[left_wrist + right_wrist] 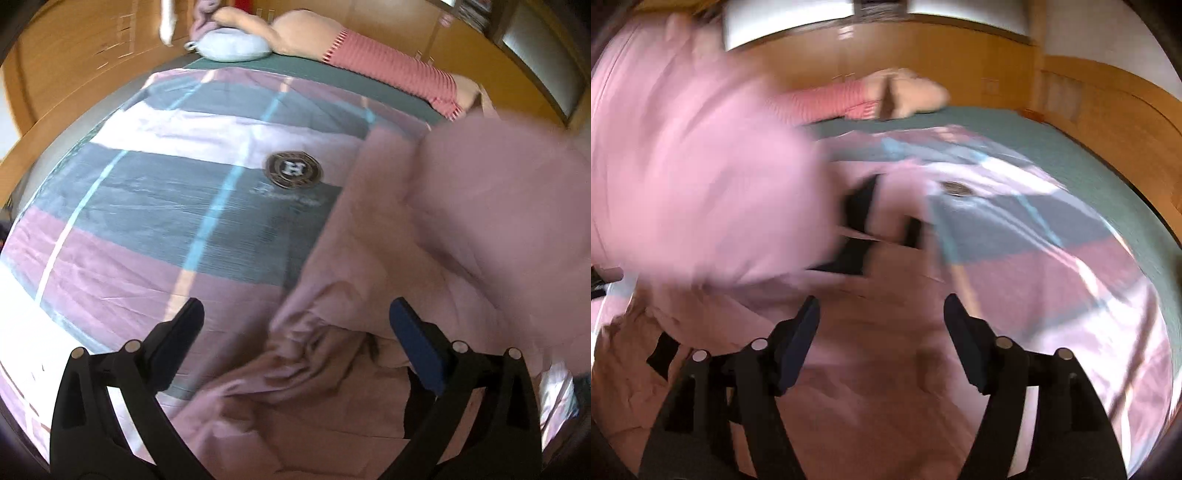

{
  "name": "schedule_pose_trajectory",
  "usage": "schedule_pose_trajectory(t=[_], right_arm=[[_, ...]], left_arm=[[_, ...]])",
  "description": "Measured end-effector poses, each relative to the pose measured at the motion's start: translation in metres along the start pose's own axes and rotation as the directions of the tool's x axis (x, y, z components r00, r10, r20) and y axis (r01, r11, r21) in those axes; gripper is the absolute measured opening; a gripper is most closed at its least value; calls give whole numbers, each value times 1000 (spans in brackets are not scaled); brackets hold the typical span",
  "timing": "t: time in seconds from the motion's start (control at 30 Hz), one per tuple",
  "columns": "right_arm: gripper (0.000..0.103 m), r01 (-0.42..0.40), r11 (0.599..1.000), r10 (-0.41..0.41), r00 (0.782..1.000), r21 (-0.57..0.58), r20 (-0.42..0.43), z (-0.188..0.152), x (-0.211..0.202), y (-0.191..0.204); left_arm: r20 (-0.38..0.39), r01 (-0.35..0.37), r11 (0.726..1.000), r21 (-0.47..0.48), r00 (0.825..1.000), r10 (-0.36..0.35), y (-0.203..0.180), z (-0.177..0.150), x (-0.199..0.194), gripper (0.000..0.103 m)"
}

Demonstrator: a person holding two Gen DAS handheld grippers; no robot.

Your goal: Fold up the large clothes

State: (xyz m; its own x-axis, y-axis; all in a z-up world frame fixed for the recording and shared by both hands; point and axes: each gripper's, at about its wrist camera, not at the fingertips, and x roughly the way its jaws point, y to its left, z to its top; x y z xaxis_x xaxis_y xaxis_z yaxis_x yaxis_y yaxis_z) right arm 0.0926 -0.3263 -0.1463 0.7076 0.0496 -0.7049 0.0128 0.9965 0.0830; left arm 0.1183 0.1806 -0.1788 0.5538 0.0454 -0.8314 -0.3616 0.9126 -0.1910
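Pink fabric fills the right half of the left wrist view: a dusty-pink garment (388,258) lies crumpled on the bed, spreading from the lower centre up to the right edge of the frame, where a raised part of it is smeared by motion. Left of it, across the middle and left of the frame, the striped pink, grey and white duvet cover (147,192) with its round crest badge (293,170) lies flat. At the upper edge sit a pale blue cushion (232,46) and a red-striped pillow (391,66).

At the bottom of that view the left gripper (295,332) has its fingers wide apart, with rumpled cloth below the gap but nothing pinched.

In the right wrist view a big blurred fold of the same garment (701,166) covers the left half of the frame, with dark patches at centre that I cannot identify. The right gripper (881,317) at the bottom also has its fingers apart, clear of the cloth beneath.

Judging by the bunched, uneven heap, the folding is at an early or middle stage: no neat edges or stacked layers show, neither gripper holds anything, and the garment needs spreading and folding over.
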Motion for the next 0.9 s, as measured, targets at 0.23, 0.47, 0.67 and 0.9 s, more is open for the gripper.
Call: schedule_pose_trajectory(t=[0.23, 0.47, 0.67, 0.9], right_arm=[[92, -180, 983, 178, 983, 26, 44, 28, -26, 47], [99, -272, 892, 271, 961, -361, -55, 6, -22, 206], [45, -49, 859, 53, 999, -509, -8, -6, 21, 253], [12, -110, 964, 97, 993, -243, -63, 12, 19, 172]], left_arm=[[-5, 26, 1000, -16, 1000, -26, 1, 2, -4, 101], [8, -7, 996, 91, 1000, 6, -20, -7, -8, 101], [60, -63, 986, 154, 997, 54, -29, -8, -16, 101], [80, -49, 982, 182, 996, 35, -36, -9, -23, 101]])
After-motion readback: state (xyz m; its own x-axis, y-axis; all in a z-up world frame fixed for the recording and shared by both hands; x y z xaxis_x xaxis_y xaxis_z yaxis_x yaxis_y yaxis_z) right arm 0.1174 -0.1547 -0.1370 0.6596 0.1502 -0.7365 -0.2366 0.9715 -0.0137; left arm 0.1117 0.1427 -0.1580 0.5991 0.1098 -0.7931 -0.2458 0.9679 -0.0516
